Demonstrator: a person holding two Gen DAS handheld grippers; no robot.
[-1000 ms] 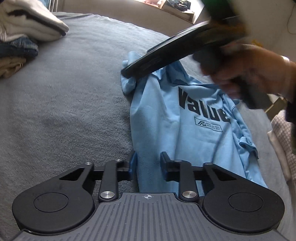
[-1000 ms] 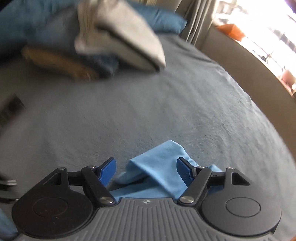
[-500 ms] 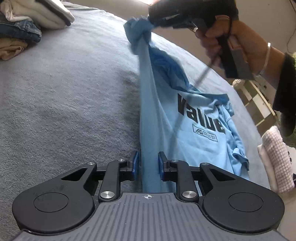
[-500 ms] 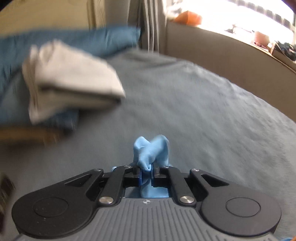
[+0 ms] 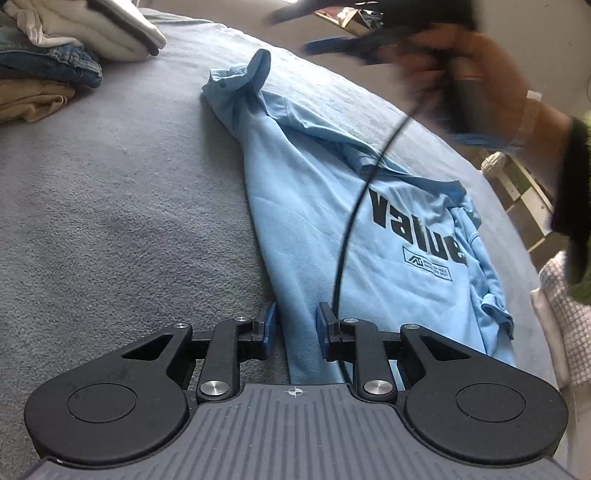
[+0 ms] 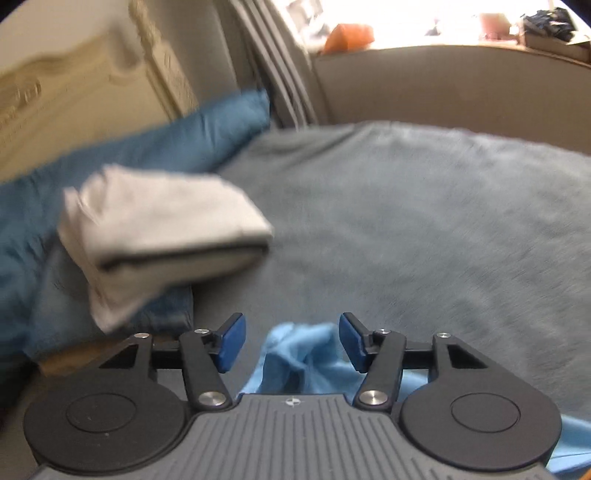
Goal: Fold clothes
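Observation:
A light blue T-shirt (image 5: 314,206) printed "Value" lies lengthwise on the grey blanket (image 5: 110,221), its far corner bunched up. My left gripper (image 5: 295,326) is shut on the shirt's near edge, and the fabric fills the narrow gap between its blue pads. My right gripper (image 5: 306,29) hovers blurred above the shirt's far end, held by a hand (image 5: 461,74). In the right wrist view the right gripper (image 6: 291,332) has its jaws opening. The bunched shirt corner (image 6: 295,354) lies loose below and between them, with neither pad touching it.
A stack of folded clothes sits at the far left: a white garment (image 5: 110,29), jeans (image 5: 44,62) and a tan piece (image 5: 29,99). A blue pillow (image 6: 166,144) leans on the headboard. A checked cloth (image 5: 565,314) lies at the right edge. A black cable (image 5: 351,221) hangs over the shirt.
The right gripper closed on the shirt's far corner, lifted it and pulled the shirt taut, then let it go. The corner now rests on the blanket. The left gripper kept its hold.

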